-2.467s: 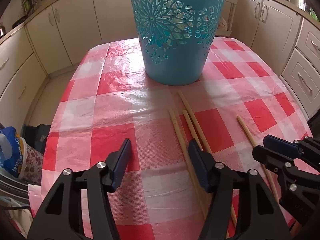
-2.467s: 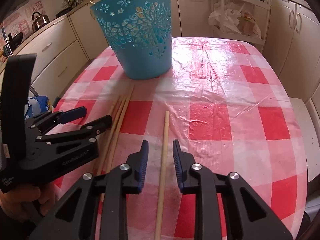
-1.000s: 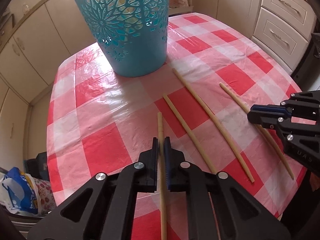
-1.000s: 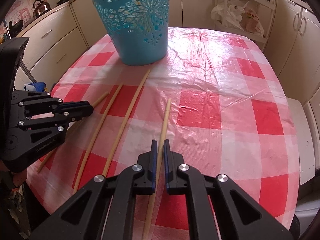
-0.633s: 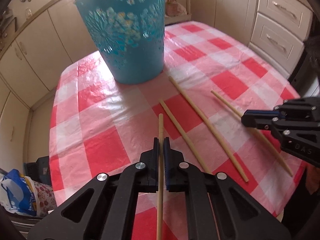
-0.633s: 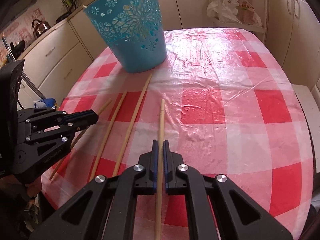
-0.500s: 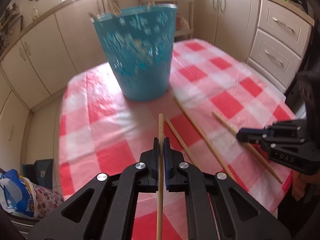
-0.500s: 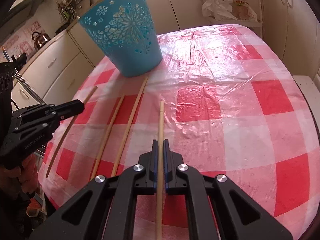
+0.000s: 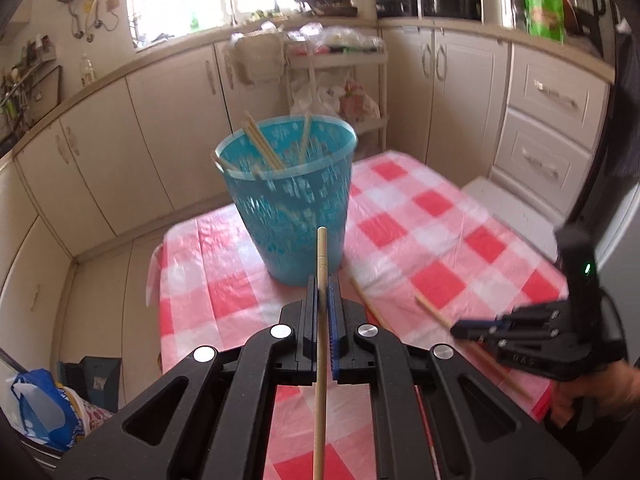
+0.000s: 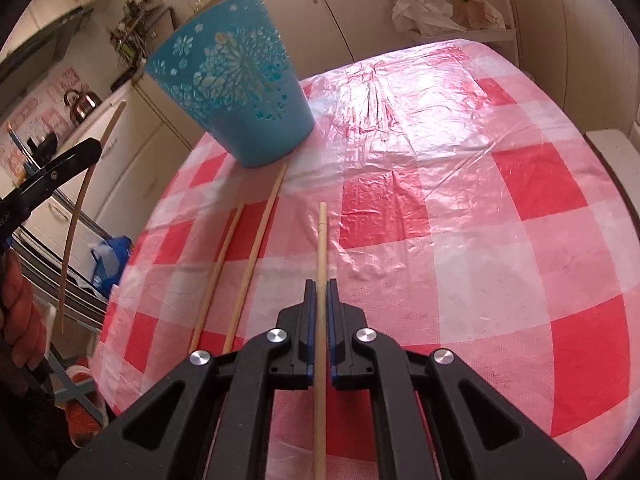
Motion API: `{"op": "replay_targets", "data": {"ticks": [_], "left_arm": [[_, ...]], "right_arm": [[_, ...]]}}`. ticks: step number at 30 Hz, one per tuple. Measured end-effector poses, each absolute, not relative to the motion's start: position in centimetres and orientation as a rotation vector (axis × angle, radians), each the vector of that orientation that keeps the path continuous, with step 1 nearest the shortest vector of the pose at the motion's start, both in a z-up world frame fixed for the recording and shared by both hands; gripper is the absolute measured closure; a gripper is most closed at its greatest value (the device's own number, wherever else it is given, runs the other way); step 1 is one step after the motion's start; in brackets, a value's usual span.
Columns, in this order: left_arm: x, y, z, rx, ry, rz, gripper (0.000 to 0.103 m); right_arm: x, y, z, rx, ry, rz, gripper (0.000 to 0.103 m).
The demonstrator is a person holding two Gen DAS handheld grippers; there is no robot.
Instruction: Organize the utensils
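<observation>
Round counter (image 10: 460,208) under a glossy, wrinkled plastic cloth in red, pink and white checks. Blue plastic bucket (image 10: 236,92) standing on it toward the far edge: tapered, with cut-out flower and star perforations in the wall. Several thin pale wooden sticks (image 9: 264,148) leaning inside against the rim, seen from the left wrist camera; count hard to tell through the blur.

Left gripper (image 9: 323,292): black frame, blue ribbed pads, fingers pressed nearly together and pinching one stick (image 9: 321,264), a slim round pale wood rod. Rod running straight out between the pads, its far tip up in front of the bucket wall, clear of the cloth. From the right wrist camera, the same gripper (image 10: 86,152) off the counter's left edge with that stick hanging curved by the lens, well above the floor.

Right gripper (image 10: 321,292): same build, fingers closed tight on another rod (image 10: 321,248), which points forward low over the cloth; whether its tip touches the cloth is unclear. In the left view, this gripper (image 9: 476,324) low at the counter's right side, a hand (image 9: 592,396) on its handle.

Two loose sticks (image 10: 256,256) lying flat on the cloth just left of the right gripper, roughly parallel, the longer one's far end reaching the bucket's base.
</observation>
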State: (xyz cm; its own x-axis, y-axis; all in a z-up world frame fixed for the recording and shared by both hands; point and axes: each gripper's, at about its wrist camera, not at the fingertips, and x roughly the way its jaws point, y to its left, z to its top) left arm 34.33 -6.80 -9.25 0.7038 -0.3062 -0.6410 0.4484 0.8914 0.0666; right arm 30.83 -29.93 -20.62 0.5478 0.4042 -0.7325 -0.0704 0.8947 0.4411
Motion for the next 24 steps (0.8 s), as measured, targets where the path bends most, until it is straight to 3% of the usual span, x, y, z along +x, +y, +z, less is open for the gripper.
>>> {"op": "replay_targets", "data": {"ticks": [8,24], "left_arm": [[35.6,-6.9,-5.2,0.221,0.558,-0.380,0.099],[35.1,-8.0,-4.1,0.253,0.514,-0.389,0.099]], "right_arm": [[30.9,-30.2,-20.7,0.399,0.958,0.297,0.097],[31.5,-31.0,-20.4,0.410,0.961,0.286,0.097]]}}
